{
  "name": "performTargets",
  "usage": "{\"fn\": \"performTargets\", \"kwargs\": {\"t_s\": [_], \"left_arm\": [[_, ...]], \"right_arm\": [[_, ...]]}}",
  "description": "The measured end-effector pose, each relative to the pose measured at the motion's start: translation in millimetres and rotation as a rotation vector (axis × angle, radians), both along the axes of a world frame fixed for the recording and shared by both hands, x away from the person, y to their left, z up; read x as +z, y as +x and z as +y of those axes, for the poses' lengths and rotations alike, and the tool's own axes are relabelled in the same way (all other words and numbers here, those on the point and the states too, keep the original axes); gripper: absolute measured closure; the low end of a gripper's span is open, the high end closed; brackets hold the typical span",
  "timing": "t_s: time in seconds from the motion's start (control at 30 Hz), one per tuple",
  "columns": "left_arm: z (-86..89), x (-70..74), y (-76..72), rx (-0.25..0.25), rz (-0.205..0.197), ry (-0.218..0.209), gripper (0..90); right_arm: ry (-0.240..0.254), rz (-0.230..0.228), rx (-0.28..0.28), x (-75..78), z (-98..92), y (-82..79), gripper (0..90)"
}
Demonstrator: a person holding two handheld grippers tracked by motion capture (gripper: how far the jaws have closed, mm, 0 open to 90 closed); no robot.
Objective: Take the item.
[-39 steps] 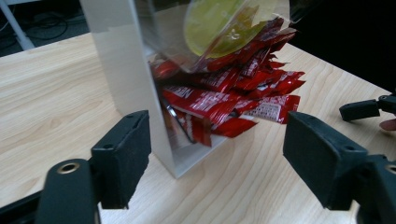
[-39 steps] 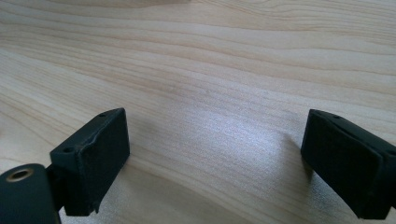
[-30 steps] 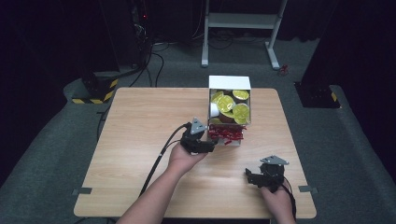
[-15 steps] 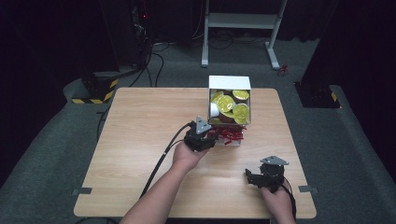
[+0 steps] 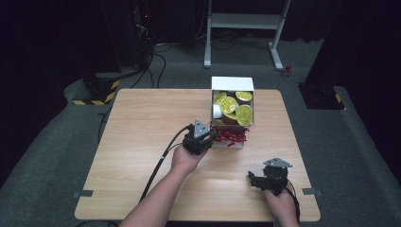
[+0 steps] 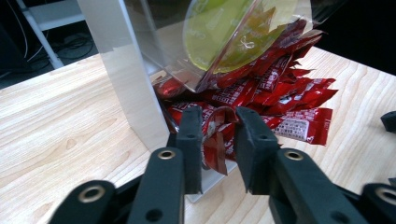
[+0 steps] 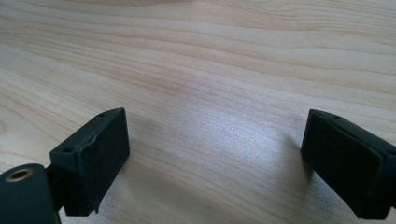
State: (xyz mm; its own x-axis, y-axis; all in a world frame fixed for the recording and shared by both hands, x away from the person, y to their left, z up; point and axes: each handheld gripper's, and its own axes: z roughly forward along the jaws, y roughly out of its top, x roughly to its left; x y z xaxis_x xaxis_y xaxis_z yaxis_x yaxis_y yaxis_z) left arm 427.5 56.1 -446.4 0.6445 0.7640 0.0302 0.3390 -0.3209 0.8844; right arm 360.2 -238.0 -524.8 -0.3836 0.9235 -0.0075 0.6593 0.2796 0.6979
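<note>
Since a second ago the left gripper (image 6: 217, 135) has edged right to the dispenser's near end, and its jaws have just been closing — now pinching a crinkly red foil sachet (image 6: 219, 140) in the glossy heap (image 5: 230, 136) beneath the clear box (image 5: 232, 101). The right gripper (image 7: 215, 158) rests spread wide over pale wood-grain table (image 5: 142, 118) — unmoved.

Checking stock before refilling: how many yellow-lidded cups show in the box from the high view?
4 at least: one at the back right, one at centre left, one at front right, one at back left; others may lie hidden beneath.
</note>
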Motion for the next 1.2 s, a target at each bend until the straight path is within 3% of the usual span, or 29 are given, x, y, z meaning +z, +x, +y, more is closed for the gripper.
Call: {"fn": "performTargets", "kwargs": {"t_s": [0.27, 0.43, 0.53, 0.73, 0.8, 0.97, 1.2], "left_arm": [[-0.8, 0.1, -2.9, 0.018, -0.028, 0.017, 79.9], [-6.8, 1.5, 0.6, 0.019, -0.009, 0.009, 57.4], [-11.2, 0.0, 4.2, 0.016, 0.001, 0.023, 51.9], [-11.8, -0.2, 7.6, 0.021, 0.021, -0.020, 53.9], [-11.8, 0.0, 7.6, 0.016, 0.023, -0.027, 58.4], [-11.4, 3.4, 3.2, 0.019, -0.007, 0.011, 70.5], [-6.3, 4.2, -0.7, 0.023, -0.019, 0.018, 80.4]], "right_arm": [[0.000, 0.000, 0.000, 0.0, 0.0, 0.0, 7.7], [0.000, 0.000, 0.000, 0.0, 0.0, 0.0, 7.7], [0.000, 0.000, 0.000, 0.0, 0.0, 0.0, 7.8], [0.003, 0.003, -0.003, 0.1, 0.1, -0.2, 7.8], [0.003, 0.003, -0.003, 0.1, 0.0, -0.2, 7.9], [0.004, 0.003, -0.002, 0.1, -0.1, -0.4, 7.9], [0.006, 0.004, 0.001, 0.2, -0.2, -0.5, 7.8]]}}
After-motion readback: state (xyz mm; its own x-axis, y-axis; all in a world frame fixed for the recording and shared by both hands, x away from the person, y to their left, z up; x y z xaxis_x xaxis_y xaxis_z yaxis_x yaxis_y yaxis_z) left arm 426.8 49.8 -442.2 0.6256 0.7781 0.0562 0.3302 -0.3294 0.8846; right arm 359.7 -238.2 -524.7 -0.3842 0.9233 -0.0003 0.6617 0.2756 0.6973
